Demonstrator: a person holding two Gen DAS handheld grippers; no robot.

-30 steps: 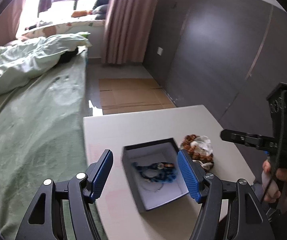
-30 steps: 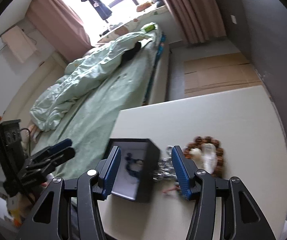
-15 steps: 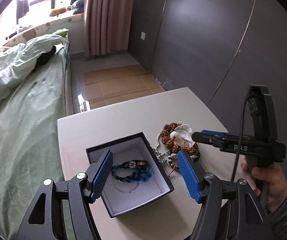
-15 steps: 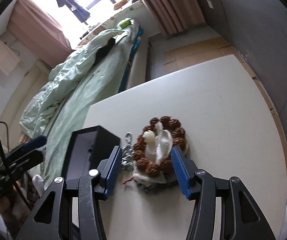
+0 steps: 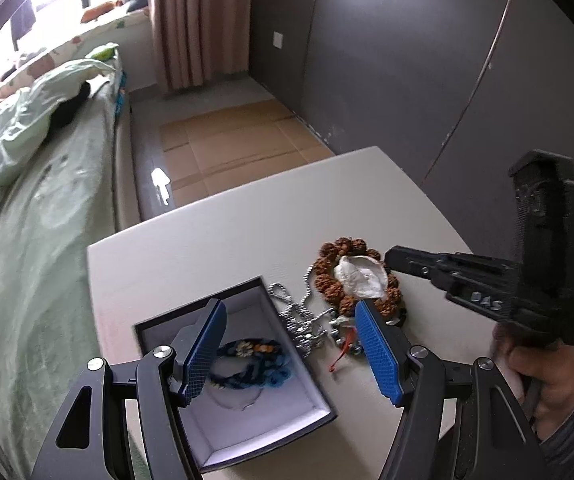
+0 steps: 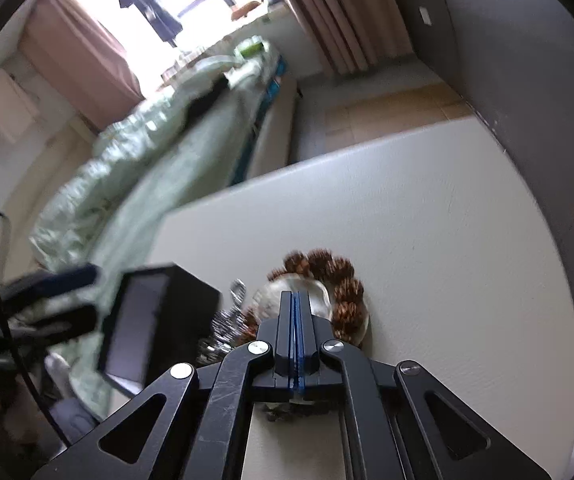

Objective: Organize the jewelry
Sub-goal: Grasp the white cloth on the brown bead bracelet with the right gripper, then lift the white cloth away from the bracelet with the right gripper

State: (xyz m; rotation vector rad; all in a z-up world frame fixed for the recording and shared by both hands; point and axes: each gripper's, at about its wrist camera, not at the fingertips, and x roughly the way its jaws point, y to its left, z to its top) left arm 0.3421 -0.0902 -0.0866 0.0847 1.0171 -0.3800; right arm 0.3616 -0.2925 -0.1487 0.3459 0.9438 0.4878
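Observation:
A dark jewelry box (image 5: 315,408) with a white lining stands open on the white table (image 5: 215,240) and holds a blue braided bracelet (image 5: 255,364). To its right lie a silver chain (image 5: 299,320), a brown bead bracelet (image 5: 327,280) and a white shell-like piece (image 5: 359,276). My left gripper (image 5: 291,348) is open above the box's right side. My right gripper (image 6: 296,300) is shut, its tips just over the white piece (image 6: 315,296) inside the brown beads (image 6: 347,288); nothing shows between the pads. The box also shows in the right wrist view (image 6: 159,320).
A bed with a green quilt (image 5: 27,208) runs along the table's left side. Flat cardboard (image 5: 239,148) lies on the floor beyond the table. A dark wall (image 5: 427,80) stands to the right.
My right gripper has gone from open to shut and moved down toward the white piece. My left gripper has shifted right, over the box's right side.

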